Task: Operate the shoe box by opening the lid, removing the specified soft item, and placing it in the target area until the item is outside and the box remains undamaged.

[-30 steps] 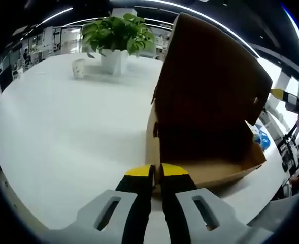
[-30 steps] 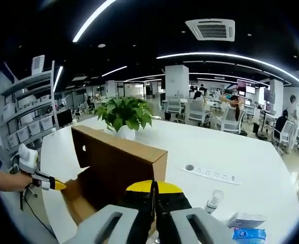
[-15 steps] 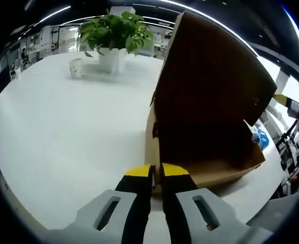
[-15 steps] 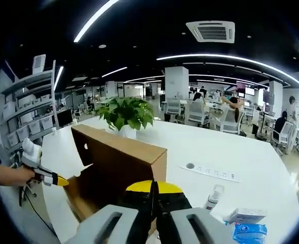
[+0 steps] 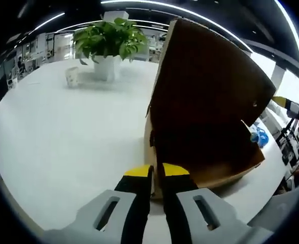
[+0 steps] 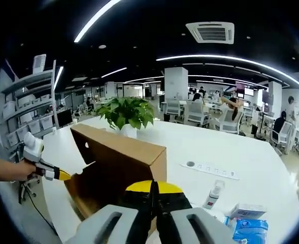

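Shoe box (image 5: 200, 137) at right centre of left gripper view, on white bench (image 5: 63, 132), lid up. My left gripper (image 5: 157, 173) narrow, jaws together, holding nothing, low centre, just before box wall. My right gripper (image 6: 153, 187) likewise pinched empty, behind box (image 6: 119, 162). Soft item hidden; inside dark. Risk: pushing lid further back could tear hinge or tip box. Right gripper view adds bottle (image 6: 213, 194), blue packet (image 6: 251, 230), potted plant (image 6: 126, 113).
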Demonstrator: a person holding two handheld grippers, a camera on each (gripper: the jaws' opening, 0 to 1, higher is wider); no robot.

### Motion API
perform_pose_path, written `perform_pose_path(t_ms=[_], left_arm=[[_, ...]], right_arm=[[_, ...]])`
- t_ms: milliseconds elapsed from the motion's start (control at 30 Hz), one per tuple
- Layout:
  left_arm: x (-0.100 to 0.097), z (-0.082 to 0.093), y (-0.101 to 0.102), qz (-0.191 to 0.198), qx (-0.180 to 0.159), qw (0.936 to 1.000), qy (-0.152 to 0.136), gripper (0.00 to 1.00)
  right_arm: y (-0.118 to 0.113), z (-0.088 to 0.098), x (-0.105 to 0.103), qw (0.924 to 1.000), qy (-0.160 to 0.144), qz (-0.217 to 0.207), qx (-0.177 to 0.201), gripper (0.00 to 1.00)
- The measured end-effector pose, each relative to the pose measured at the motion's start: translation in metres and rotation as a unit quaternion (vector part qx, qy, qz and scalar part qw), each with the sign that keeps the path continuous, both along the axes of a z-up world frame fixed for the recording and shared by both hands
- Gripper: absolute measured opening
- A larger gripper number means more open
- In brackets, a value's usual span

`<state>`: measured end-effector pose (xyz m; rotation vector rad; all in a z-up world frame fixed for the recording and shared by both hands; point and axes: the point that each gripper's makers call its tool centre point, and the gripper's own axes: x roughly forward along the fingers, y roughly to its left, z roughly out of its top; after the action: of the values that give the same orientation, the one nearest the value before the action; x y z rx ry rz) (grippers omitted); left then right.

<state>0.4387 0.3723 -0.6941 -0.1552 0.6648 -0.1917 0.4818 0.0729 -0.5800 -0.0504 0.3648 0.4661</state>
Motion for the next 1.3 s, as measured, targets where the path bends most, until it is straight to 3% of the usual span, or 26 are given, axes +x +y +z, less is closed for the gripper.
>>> perform_pose_path(t_ms=[767, 900, 1300], left_arm=[[0.012, 0.042, -0.010, -0.030, 0.007, 0.9985, -0.046, 0.11], [0.012, 0.045, -0.009, -0.039, 0.023, 0.9977, -0.051, 0.11], [0.010, 0.054, -0.010, -0.048, 0.019, 0.9963, -0.069, 0.12]], right_arm=[[0.001, -0.014, -0.020, 0.9997, 0.017, -0.002, 0.015, 0.00], [0.001, -0.022, -0.025, 0.9995, 0.027, -0.001, 0.013, 0.00], [0.002, -0.037, -0.035, 0.9988, 0.046, 0.003, 0.013, 0.00]])
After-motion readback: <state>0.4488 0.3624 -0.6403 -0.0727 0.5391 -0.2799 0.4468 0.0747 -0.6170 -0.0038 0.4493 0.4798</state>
